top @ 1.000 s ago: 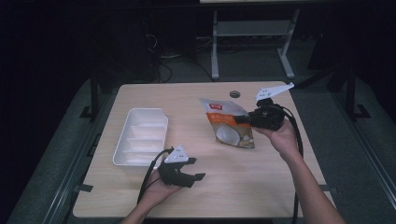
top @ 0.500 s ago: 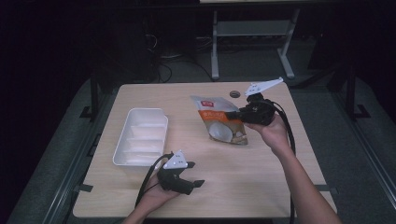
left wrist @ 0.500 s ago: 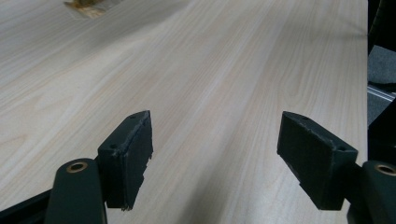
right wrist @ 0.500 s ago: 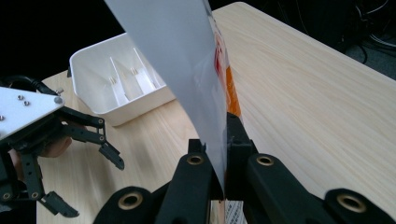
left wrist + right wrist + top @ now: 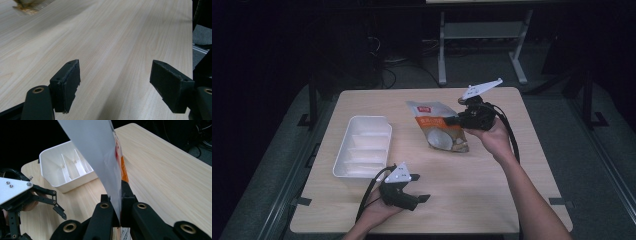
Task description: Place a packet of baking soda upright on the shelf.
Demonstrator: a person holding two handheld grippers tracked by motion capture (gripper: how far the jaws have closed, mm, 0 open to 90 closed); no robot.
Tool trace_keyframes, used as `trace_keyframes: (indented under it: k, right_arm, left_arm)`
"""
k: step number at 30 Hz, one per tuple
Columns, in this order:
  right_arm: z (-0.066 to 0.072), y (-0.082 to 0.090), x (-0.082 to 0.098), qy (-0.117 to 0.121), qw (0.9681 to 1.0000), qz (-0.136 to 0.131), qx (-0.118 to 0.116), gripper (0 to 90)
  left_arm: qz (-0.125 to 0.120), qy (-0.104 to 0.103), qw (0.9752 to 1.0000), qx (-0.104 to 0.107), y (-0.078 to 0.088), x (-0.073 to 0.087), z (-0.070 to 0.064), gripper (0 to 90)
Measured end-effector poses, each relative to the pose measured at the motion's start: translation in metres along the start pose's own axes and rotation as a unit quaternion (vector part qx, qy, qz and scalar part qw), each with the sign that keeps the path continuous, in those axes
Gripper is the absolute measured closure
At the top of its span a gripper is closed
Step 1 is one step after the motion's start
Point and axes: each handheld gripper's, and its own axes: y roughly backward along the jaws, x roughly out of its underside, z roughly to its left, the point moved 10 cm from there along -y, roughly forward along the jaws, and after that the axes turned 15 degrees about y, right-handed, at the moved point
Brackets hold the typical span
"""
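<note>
Holding a snack pouch (image 5: 439, 131) by its edge, the right gripper (image 5: 451, 120) has its jaws clamped together on the thin material; in the right gripper view the pouch (image 5: 100, 157) rises straight up from between the jaws. From the high view, the pouch sits a little past the middle of the tabletop (image 5: 492, 185), toward 1 o'clock. At 9 o'clock from it stands a white divided tray (image 5: 363, 147). Near 6 o'clock, the left gripper (image 5: 421, 198) rests low in the person's hand; its jaws have just been opening and now stand wide apart with only bare tabletop (image 5: 120, 45) between them.
</note>
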Motion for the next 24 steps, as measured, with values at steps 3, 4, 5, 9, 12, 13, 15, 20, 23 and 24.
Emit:
trace_keyframes:
  k: [3,4,5,9,12,13,15,20,23,24]
  right_arm:
    - [0.001,-0.003,-0.004,0.003,1.0,-0.002,-0.002,89.7]
    - [0.001,-0.004,-0.005,0.003,1.0,-0.002,-0.003,89.6]
    - [0.002,-0.005,-0.007,0.004,1.0,-0.001,-0.004,89.7]
    - [0.003,-0.01,-0.013,0.009,0.9999,-0.004,-0.006,89.7]
    - [0.005,-0.013,-0.018,0.011,0.9999,-0.006,-0.01,89.6]
    - [0.005,-0.015,-0.02,0.011,0.9999,-0.007,-0.011,89.7]
    - [0.006,-0.018,-0.023,0.012,0.9998,-0.008,-0.014,89.6]
    - [0.009,-0.026,-0.034,0.017,0.9996,-0.014,-0.02,89.6]
    - [0.011,-0.032,-0.04,0.019,0.9994,-0.016,-0.025,89.6]
    - [0.012,-0.034,-0.042,0.021,0.9993,-0.016,-0.027,89.6]
  left_arm:
    - [0.0,0.0,1.0,0.001,0.0,0.0,-0.001,23.8]
    - [-0.001,-0.001,1.0,0.001,0.0,0.0,-0.001,23.7]
    - [-0.002,-0.001,1.0,0.001,0.0,0.0,-0.001,23.6]
    - [-0.001,0.0,1.0,0.001,0.0,0.001,-0.001,23.6]
    - [0.001,-0.002,1.0,-0.001,-0.001,0.002,0.0,23.6]
    - [0.001,-0.002,1.0,0.0,-0.001,0.002,-0.001,23.6]
    - [0.002,-0.004,1.0,0.001,-0.001,0.002,-0.001,23.6]
    - [0.003,-0.007,1.0,0.001,-0.002,0.002,-0.002,23.6]
    - [0.003,-0.009,1.0,0.002,-0.001,0.002,-0.002,23.6]
    - [0.002,-0.008,1.0,0.002,-0.001,0.002,-0.002,23.6]
